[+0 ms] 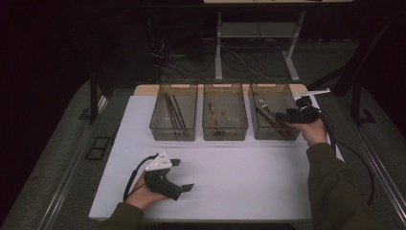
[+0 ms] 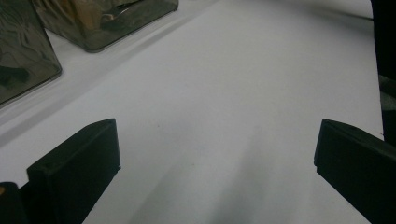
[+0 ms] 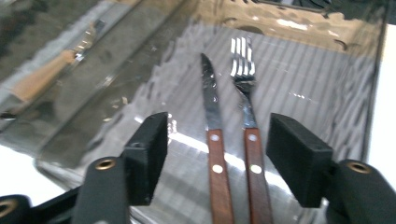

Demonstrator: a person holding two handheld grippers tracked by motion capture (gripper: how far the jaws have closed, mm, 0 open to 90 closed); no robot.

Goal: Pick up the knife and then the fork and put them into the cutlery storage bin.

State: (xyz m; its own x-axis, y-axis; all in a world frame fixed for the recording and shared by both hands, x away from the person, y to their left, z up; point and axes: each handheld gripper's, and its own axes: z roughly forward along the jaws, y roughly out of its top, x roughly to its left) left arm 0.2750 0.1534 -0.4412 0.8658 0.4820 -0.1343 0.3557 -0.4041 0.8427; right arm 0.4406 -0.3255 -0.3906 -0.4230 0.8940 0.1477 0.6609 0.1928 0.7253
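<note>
In the right bin (image 1: 287, 96) of 3, a knife (image 3: 215, 140) and fork (image 3: 250, 140) lie side by side on the floor, long axes running away from the right gripper (image 3: 217, 158), directly below its parted, empty jaws. The left gripper (image 2: 217, 158), far off, rests spread and empty over the table (image 2: 224, 84).

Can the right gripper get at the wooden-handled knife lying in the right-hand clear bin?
Probably yes: the right gripper hovers open over the knife, nothing covering it, though the fork lies close beside.

Readable text: none on the bins, cutlery or table.
Labels, brands, numbers: none legible.
</note>
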